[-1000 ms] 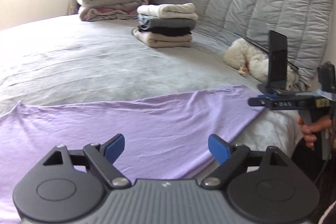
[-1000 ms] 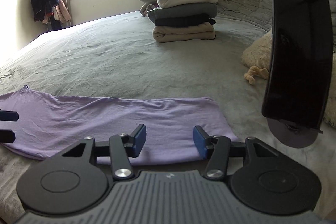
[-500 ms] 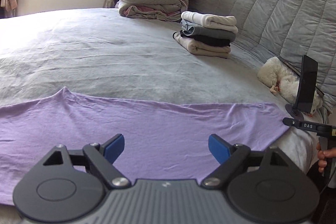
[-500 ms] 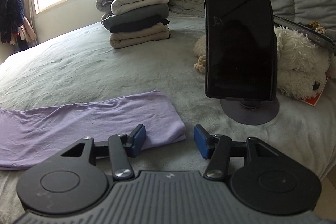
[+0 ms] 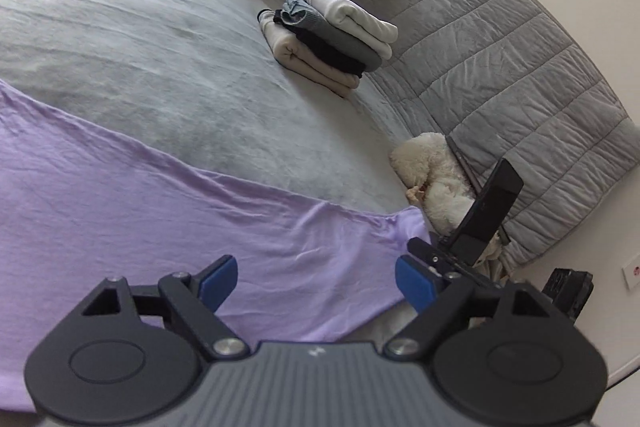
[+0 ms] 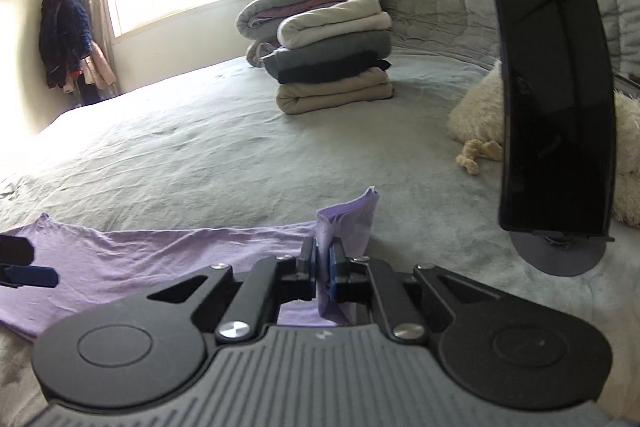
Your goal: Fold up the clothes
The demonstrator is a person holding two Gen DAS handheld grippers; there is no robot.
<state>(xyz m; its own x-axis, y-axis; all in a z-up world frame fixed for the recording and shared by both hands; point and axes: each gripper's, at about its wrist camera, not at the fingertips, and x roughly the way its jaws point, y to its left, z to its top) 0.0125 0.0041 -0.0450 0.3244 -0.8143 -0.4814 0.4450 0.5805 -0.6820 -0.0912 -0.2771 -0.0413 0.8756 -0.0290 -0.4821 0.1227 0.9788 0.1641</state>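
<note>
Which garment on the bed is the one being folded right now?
Start from the grey bed with the quilted headboard. A stack of folded clothes sits near the headboard; ignore it. The one you want is the lilac shirt spread flat along the near edge, the only unfolded, purple piece, with one corner pinched upright in the closing right tongs.

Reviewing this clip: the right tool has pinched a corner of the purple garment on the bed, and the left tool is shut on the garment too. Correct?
Not quite. The left tool is open above the purple garment, its blue pads apart, as the left wrist view shows. The right tool is closing on a corner of the garment, fabric already between its pads, on the bed.
</note>
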